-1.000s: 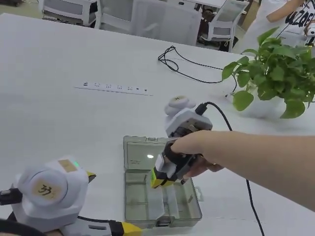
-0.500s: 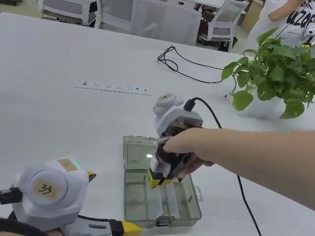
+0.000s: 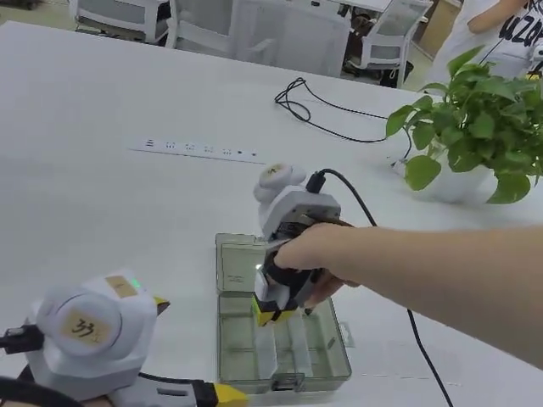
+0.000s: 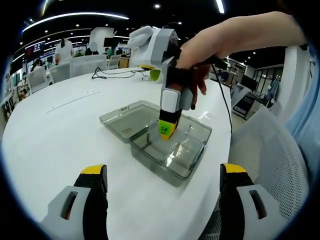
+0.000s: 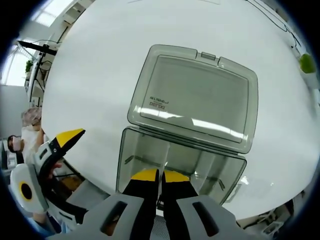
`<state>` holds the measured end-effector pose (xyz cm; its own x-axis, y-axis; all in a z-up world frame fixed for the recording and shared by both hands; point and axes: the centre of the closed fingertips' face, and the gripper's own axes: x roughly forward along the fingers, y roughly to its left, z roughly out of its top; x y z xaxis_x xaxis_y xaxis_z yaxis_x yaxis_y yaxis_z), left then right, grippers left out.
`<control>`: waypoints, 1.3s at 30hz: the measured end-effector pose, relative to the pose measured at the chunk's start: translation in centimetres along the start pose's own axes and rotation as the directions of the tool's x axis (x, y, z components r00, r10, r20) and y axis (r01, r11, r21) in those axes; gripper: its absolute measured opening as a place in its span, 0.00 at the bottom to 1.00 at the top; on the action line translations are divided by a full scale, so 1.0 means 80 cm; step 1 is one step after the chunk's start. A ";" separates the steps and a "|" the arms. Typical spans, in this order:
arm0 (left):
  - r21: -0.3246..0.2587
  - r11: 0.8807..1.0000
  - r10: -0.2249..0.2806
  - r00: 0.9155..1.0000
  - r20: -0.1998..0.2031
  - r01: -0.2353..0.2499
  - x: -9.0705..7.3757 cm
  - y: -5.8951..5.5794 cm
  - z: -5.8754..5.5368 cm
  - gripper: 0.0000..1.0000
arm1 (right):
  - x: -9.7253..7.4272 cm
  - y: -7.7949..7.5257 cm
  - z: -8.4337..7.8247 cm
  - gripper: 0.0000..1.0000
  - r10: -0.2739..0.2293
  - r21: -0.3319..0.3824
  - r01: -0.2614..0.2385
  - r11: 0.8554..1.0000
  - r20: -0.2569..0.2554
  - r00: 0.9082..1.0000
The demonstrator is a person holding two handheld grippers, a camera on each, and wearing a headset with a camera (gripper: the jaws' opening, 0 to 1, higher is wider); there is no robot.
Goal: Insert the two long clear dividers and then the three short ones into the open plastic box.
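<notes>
The open smoky plastic box (image 3: 327, 360) lies near the table's front edge, with its lid (image 3: 237, 263) flat behind it. A hand holds my right gripper (image 3: 271, 315) pointing down into the box. In the right gripper view its yellow-tipped jaws (image 5: 160, 176) are pressed together on the thin edge of a clear divider (image 5: 165, 157) that stands in the box (image 5: 134, 150). Two pale dividers (image 3: 265, 354) run along the box floor. My left gripper (image 3: 193, 346) waits at the lower left, open, and its wide-apart fingers (image 4: 92, 180) frame the box (image 4: 197, 131).
A white power strip (image 3: 197, 151) lies mid-table. A black cable (image 3: 331, 106) loops at the back, beside a potted plant (image 3: 475, 119) at the right. The right gripper's own cable (image 3: 377, 233) trails to the right. Chairs (image 3: 254, 30) and a person (image 3: 501, 34) are beyond the far edge.
The right gripper has moved left over the box, its jaws still down inside it. The left gripper has stayed where it was.
</notes>
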<state>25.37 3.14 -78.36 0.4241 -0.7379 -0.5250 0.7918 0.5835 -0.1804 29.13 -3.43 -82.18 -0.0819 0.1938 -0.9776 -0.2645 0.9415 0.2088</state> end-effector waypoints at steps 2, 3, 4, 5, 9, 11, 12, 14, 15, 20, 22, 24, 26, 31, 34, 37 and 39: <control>0.000 1.000 0.001 1.000 -0.002 -0.001 -0.001 0.001 -0.001 0.95 | 0.003 0.000 0.000 0.03 -0.004 -0.006 0.004 1.000 0.000 1.000; 0.000 1.000 0.002 1.000 -0.003 -0.002 -0.001 0.002 -0.001 0.95 | 0.004 0.000 0.000 0.03 -0.003 -0.009 0.003 1.000 0.001 1.000; 0.001 1.000 0.003 1.000 -0.005 -0.003 -0.001 0.002 -0.001 0.95 | 0.007 0.000 0.000 0.03 -0.007 -0.011 0.007 1.000 0.000 1.000; 0.001 1.000 0.003 1.000 -0.006 -0.003 -0.002 0.003 -0.002 0.95 | 0.008 0.001 0.000 0.03 -0.008 -0.014 0.009 1.000 0.001 1.000; -0.003 1.000 0.008 1.000 -0.009 -0.008 -0.003 0.005 -0.003 0.95 | 0.013 0.001 -0.001 0.04 -0.018 -0.034 0.018 0.999 0.002 1.000; -0.002 1.000 0.011 1.000 -0.011 -0.011 -0.004 0.005 -0.004 0.95 | 0.016 0.000 -0.001 0.04 -0.020 -0.037 0.020 0.999 0.003 1.000; -0.004 1.000 0.011 1.000 -0.012 -0.011 -0.005 0.006 -0.005 0.95 | 0.018 0.000 -0.001 0.04 -0.020 -0.038 0.021 0.999 0.002 1.000; -0.006 1.000 0.013 1.000 -0.014 -0.013 -0.005 0.006 -0.006 0.95 | 0.016 0.000 -0.001 0.04 -0.018 -0.043 0.018 0.999 0.001 1.000; -0.006 1.000 0.013 1.000 -0.015 -0.013 -0.005 0.006 -0.006 0.95 | 0.016 0.000 -0.001 0.04 -0.017 -0.042 0.017 0.999 0.001 1.000; -0.007 1.000 0.010 1.000 -0.014 -0.010 -0.004 0.004 -0.005 0.95 | 0.017 0.001 -0.001 0.04 -0.015 -0.044 0.015 0.999 0.010 1.000; -0.005 1.000 0.008 1.000 -0.017 -0.008 -0.003 0.004 -0.005 0.95 | 0.016 0.001 -0.001 0.04 -0.013 -0.045 0.013 0.999 0.012 1.000; -0.004 1.000 0.008 1.000 -0.018 -0.008 -0.003 0.003 -0.005 0.95 | 0.016 0.002 -0.001 0.05 -0.006 -0.047 0.006 0.999 0.014 1.000; -0.002 1.000 0.007 1.000 -0.019 -0.007 -0.004 0.003 -0.005 0.95 | 0.015 0.003 -0.001 0.06 0.001 -0.059 0.000 0.998 0.015 1.000; 0.003 1.000 0.011 1.000 -0.025 -0.011 -0.005 0.005 -0.005 0.95 | 0.015 0.005 0.000 0.08 0.017 -0.106 -0.014 0.994 0.025 1.000; 0.005 1.000 0.013 1.000 -0.028 -0.013 -0.005 0.005 -0.006 0.94 | 0.015 0.005 -0.001 0.16 0.034 -0.120 -0.031 0.992 0.023 0.999; 0.008 1.000 0.014 0.999 -0.030 -0.014 -0.004 0.005 -0.005 0.95 | 0.016 0.008 -0.003 0.25 0.069 -0.122 -0.065 0.990 0.030 0.997; 0.007 1.000 0.012 0.999 -0.030 -0.012 -0.003 0.004 -0.004 0.95 | 0.015 0.012 -0.002 0.33 0.098 -0.114 -0.091 0.989 0.049 0.994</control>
<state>25.35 3.59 -78.56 0.4200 -0.7203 -0.5521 0.7901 0.5895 -0.1681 28.59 -2.36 -83.17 -0.0600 0.2981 -0.9527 -0.3641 0.8821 0.2989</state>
